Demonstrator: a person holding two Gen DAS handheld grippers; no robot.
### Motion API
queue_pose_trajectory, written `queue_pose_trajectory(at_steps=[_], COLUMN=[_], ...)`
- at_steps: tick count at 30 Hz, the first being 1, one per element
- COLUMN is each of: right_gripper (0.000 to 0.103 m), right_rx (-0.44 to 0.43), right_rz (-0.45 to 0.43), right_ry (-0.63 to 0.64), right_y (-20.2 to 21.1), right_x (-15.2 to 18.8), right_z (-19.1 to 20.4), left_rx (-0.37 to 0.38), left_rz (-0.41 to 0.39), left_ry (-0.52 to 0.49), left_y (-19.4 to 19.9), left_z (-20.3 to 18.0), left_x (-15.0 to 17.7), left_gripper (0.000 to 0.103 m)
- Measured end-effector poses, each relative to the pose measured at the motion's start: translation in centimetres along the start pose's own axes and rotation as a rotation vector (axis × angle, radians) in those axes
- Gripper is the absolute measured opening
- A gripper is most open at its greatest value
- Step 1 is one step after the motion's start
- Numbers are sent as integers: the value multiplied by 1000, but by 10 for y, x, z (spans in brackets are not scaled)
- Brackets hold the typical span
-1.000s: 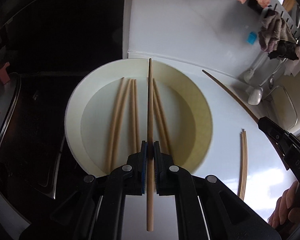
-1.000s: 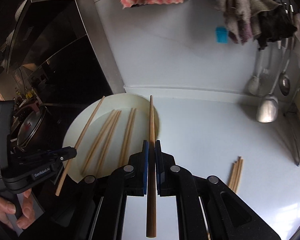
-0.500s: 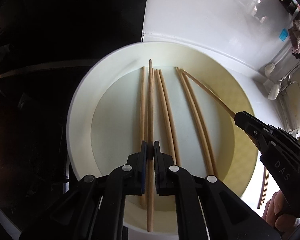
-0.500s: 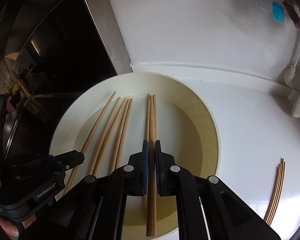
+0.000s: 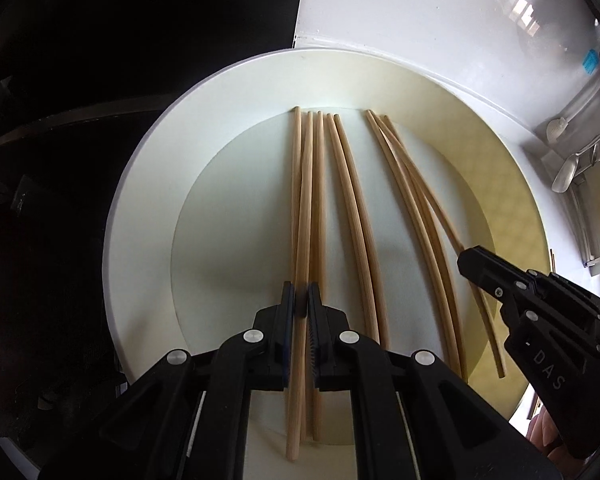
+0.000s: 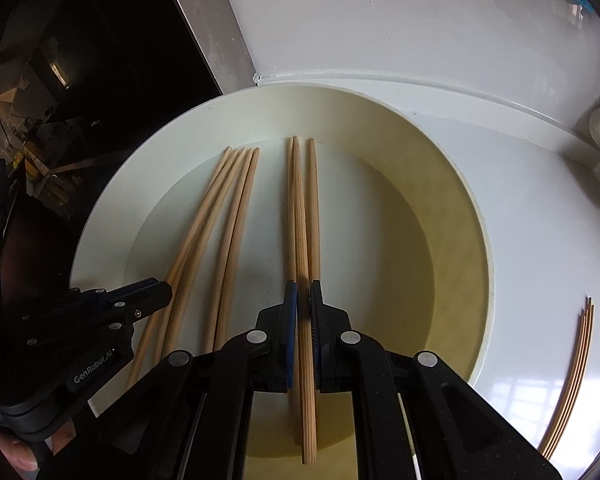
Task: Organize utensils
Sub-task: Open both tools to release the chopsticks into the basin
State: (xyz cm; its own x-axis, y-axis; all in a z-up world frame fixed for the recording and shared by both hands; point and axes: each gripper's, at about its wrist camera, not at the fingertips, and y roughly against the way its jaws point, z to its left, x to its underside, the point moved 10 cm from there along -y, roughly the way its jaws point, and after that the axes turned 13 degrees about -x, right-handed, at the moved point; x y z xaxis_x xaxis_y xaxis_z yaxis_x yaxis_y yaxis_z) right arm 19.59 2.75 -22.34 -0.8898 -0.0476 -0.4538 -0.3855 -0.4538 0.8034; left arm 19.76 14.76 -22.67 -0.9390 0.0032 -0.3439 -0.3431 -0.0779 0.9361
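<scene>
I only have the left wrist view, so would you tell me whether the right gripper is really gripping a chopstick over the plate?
Observer: Yes. The right wrist view shows the right gripper with its fingers closed on one chopstick, which points into the plate.
Operator: Thank you. Are there any chopsticks outside the plate?
Observer: Yes, a small bundle of chopsticks lies on the white counter, to the right of the plate and clear of its rim.
</scene>
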Motion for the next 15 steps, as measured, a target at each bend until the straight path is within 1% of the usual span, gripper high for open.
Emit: queue_pose_trajectory(at_steps=[1, 3, 4, 5, 7, 9, 10, 11, 12, 13, 14, 15], right_gripper=[7, 7, 7, 10, 12, 13, 14, 17, 20, 28, 30, 30], right_rx=[-1, 0, -1, 0, 9, 18, 19, 21, 23, 24, 25, 26], right_rz=[2, 0, 0, -6, -27, -41, -47, -53, -59, -64, -68, -71], right_ry=[-3, -6, -8, -9, -8, -7, -7, -9, -12, -13, -15, -17], right_y=[-1, -2, -1, 2, 7, 16, 20, 24, 28, 32, 35, 39], right_x=[0, -1, -2, -3, -6, -6, -6, -5, -5, -4, -2, -1], right_z=[0, 0, 0, 0, -1, -2, -2, -3, -3, -3, -2, -2], left_rx=[-2, -9, -14, -18, -17, -23, -25, -27, -29, -29, -29, -30], left_rz=[-5, -12, -18, -23, -34, -44, -50, -57, -66, -73, -77, -82], left_ry=[-2, -6, -6, -2, 6, 13, 16, 19, 24, 27, 29, 29], left_y=[1, 2, 4, 6, 11, 16, 19, 22, 26, 29, 32, 35], left_z=[0, 1, 1, 2, 6, 10, 12, 14, 16, 18, 19, 20], left_x=[-1, -2, -3, -3, -4, -5, -6, -6, -6, -6, -6, -5], left_gripper=[11, 22, 30, 37, 43, 49, 55, 60, 63, 65, 66, 67])
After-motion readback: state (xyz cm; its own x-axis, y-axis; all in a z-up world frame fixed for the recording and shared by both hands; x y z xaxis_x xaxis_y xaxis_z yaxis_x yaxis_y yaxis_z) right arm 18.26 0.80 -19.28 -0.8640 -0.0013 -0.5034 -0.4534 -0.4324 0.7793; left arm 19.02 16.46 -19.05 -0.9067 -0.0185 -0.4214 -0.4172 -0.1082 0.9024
